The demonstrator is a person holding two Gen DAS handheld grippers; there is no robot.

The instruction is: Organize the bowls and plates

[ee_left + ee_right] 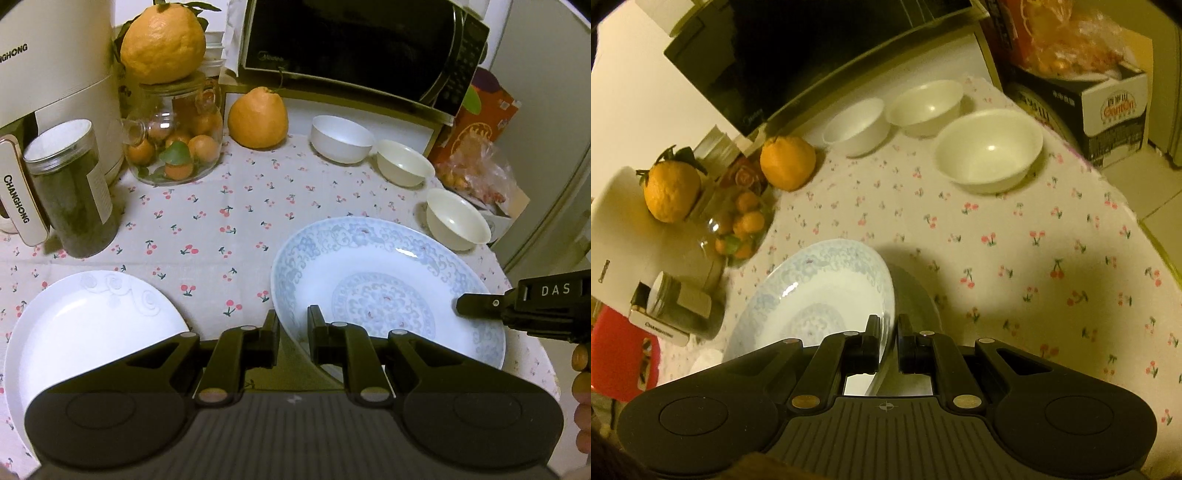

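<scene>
Clamped on opposite rims by left gripper (293, 326) and right gripper (887, 334): round white porcelain plate with pale blue scrollwork (388, 291), tilted above cherry-print tablecloth (221, 221). Just left, plain white plate (85, 325); far right, three white bowls (341, 138).

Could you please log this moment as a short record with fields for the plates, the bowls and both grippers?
held plate: blue-patterned plate, lifted above the cherry-print tablecloth, its shadow showing beneath it in the right wrist view
left gripper: shut on the plate's left rim
right gripper: shut on the plate's right rim
other plate: white plate, flat on the cloth, left of the held one
bowls: three white bowls, set apart in a row near the microwave
</scene>
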